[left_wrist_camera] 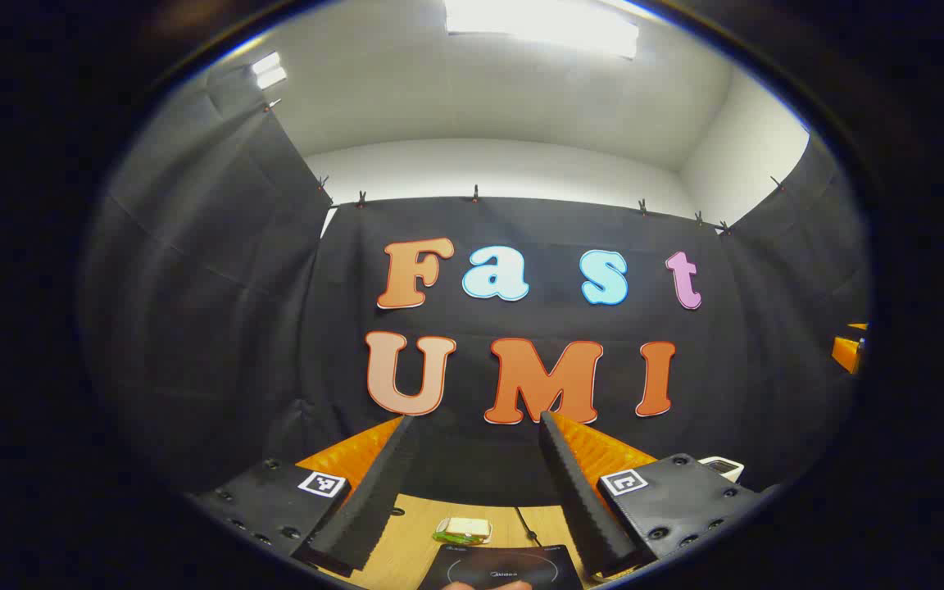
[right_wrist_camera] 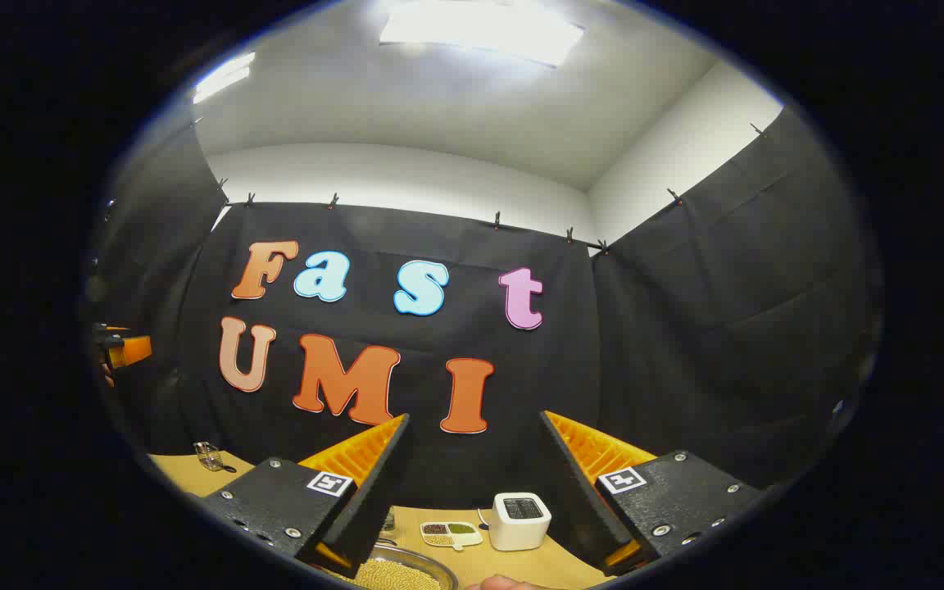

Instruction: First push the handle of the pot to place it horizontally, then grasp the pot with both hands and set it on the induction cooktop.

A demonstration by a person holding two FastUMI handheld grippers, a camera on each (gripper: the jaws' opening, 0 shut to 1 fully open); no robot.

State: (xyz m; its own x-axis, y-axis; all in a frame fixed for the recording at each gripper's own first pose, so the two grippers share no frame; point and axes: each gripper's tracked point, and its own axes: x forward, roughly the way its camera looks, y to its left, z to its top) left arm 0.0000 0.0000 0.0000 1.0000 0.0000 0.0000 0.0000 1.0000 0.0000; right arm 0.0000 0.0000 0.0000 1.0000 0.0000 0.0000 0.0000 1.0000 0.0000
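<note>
The black induction cooktop lies on the wooden table, low in the left gripper view, just beyond my left gripper. That gripper is open and tilted up toward the booth wall, with nothing between its fingers. My right gripper is also open, empty and raised. Below its left finger, the rim of a round metal vessel holding yellowish grains peeks in; I cannot make out a handle on it. The other gripper appears as an orange shape at the right edge and at the left edge.
A sandwich-like item and a black cable lie behind the cooktop. A white boxy device and a small white dish of beans stand at the back of the table. A glass object sits far left. A fingertip shows at the bottom.
</note>
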